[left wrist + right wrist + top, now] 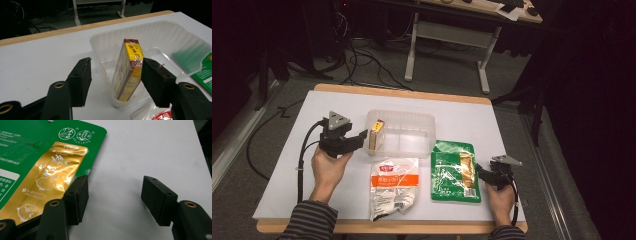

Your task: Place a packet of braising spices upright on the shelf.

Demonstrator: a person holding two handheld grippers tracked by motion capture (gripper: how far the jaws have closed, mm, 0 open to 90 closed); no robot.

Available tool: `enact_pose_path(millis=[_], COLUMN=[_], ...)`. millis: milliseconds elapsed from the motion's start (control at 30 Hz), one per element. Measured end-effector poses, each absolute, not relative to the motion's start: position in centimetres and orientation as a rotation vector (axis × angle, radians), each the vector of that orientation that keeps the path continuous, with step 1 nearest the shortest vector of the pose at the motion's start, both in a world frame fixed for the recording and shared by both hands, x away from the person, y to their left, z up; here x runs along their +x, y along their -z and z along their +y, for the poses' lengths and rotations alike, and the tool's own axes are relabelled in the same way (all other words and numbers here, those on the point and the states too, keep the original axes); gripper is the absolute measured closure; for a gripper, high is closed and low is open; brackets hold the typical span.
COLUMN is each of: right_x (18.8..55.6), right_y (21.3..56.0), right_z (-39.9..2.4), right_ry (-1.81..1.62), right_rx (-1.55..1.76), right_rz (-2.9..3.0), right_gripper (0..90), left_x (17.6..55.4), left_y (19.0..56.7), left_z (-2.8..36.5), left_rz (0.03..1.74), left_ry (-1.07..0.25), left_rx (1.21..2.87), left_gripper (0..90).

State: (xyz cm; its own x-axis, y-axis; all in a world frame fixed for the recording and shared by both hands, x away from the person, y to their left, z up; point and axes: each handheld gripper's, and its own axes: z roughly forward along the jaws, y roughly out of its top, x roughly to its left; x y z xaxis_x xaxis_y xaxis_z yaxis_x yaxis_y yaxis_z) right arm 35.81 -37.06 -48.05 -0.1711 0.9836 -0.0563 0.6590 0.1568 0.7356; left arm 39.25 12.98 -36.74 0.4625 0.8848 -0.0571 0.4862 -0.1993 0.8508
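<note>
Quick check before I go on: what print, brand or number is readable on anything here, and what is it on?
"SHUXIANG", roughly; small white letters under two round logos on the green packet.
Gold panel on that packet: white pictograms and numbered steps, too small to read.
Yellow box standing in the clear tub: print blurred, unreadable.
White and orange bag: red label, too small to read.

Yellow box (130,70); green pouch (455,171) (gold panel); striped sleeve (309,221)

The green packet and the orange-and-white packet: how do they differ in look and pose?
The green packet lies flat and smooth with a gold panel; the orange-and-white packet is crumpled, with its lower end white. The green packet lies nearer the right gripper; the orange-and-white packet lies nearer the person's left hand. Both rest on the table outside the clear tub.
</note>
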Motion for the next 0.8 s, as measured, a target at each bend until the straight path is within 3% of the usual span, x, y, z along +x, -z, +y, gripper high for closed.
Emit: enact_pose_path(millis=[800], right_x=[35.8], right_y=[48.0], right_z=[-37.0], right_ry=[-0.779], right_rx=[1.556], right_rz=[1.898], right_gripper=[39.2], left_x=[37.4], left_y=[39.9], left_z=[15.2], left_rz=[1.208], left_ry=[-0.530], left_rx=[1.812], left_gripper=[40.6])
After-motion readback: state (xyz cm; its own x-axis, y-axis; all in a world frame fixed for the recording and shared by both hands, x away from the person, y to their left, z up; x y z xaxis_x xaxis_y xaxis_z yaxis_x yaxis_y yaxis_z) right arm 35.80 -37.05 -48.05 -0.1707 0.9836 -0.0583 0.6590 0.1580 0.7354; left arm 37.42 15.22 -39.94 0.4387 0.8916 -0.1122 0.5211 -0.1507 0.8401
